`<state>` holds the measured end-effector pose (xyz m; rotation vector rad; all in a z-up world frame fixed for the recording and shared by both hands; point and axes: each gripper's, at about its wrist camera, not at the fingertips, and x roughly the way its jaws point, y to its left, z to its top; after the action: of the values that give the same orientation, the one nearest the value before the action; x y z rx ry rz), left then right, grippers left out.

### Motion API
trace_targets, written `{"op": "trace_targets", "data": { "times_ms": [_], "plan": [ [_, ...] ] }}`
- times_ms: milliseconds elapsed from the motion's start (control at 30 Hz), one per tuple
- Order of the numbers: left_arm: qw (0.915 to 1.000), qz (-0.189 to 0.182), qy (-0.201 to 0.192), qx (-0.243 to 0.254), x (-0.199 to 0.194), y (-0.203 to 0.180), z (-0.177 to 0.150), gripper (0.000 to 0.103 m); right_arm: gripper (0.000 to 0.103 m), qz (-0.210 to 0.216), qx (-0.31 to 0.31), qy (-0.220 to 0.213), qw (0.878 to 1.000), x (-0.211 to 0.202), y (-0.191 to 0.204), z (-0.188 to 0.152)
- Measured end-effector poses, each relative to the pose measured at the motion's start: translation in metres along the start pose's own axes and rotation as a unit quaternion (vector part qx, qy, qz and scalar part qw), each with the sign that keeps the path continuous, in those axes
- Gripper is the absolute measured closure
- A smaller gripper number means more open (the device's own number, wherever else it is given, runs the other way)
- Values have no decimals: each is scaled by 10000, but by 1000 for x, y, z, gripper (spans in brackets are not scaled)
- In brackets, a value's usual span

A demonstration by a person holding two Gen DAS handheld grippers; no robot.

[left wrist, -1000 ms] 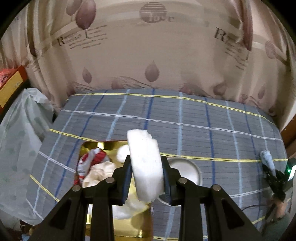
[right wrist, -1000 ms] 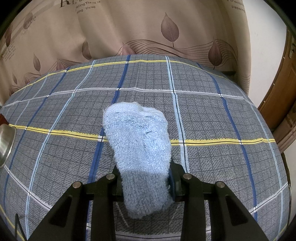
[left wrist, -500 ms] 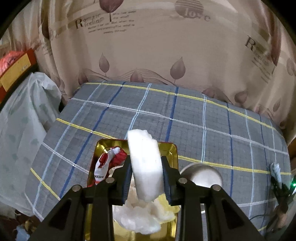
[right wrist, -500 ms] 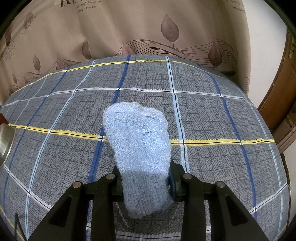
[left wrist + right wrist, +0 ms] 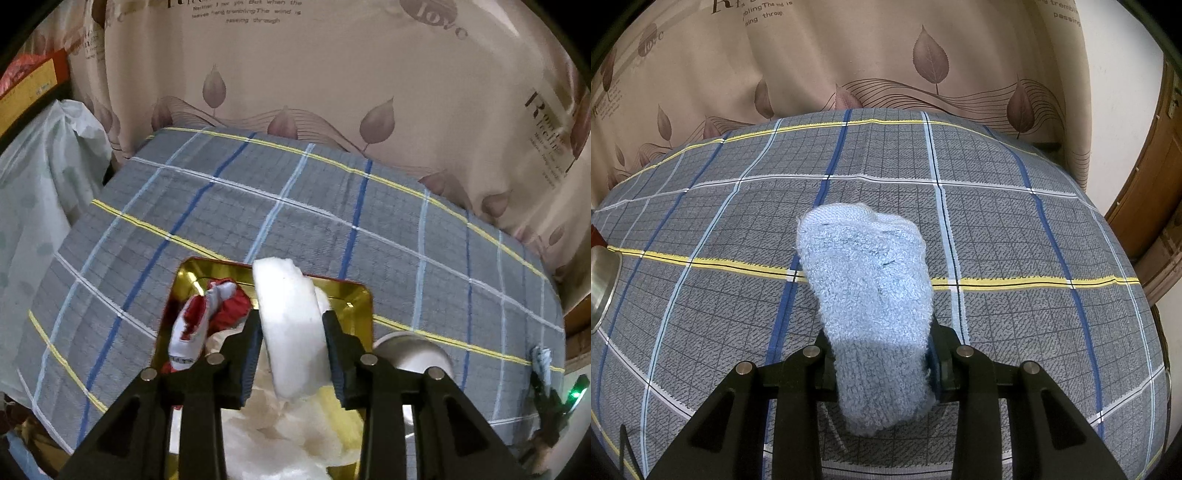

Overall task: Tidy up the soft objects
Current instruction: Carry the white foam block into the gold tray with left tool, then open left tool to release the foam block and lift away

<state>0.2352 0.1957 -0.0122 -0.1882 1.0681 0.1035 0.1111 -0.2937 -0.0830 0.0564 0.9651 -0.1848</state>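
Left gripper (image 5: pixel 292 350), jaws opening around white foam pad (image 5: pixel 290 325) over gold tin (image 5: pixel 352 295), contact apparently persisting; right gripper (image 5: pixel 882 363) clamping blue towel (image 5: pixel 868 288).

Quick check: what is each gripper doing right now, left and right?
Left gripper: jaws opening, white sponge between them, over the gold tin.
Right gripper: shut on the blue towel.
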Motion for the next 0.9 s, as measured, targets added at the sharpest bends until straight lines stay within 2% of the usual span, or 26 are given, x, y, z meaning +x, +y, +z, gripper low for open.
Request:
{"op": "trace_targets", "data": {
  "times_ms": [67,133,167,300,633,800,900],
  "plan": [
    [10000,51,-9,38,0,1,0,60,71,-4,-3,0,10000,0,0,0],
    [9999,113,-35,106,-2,2,-1,42,71,-6,-5,1,10000,0,0,0],
    [9996,201,-41,169,-3,2,-2,41,71,-12,-10,1,10000,0,0,0],
    [9982,462,-67,371,-8,0,-4,40,71,-22,-18,2,10000,0,0,0],
    [9986,429,-116,271,-27,11,-11,40,71,-35,-29,5,10000,1,-1,0],
    [9955,637,-523,470,-62,6,-25,40,71,-47,-37,6,10000,0,0,1],
    [9931,606,-807,594,-87,1,-43,40,71,-92,-79,2,9999,0,0,1]
  ]
}}
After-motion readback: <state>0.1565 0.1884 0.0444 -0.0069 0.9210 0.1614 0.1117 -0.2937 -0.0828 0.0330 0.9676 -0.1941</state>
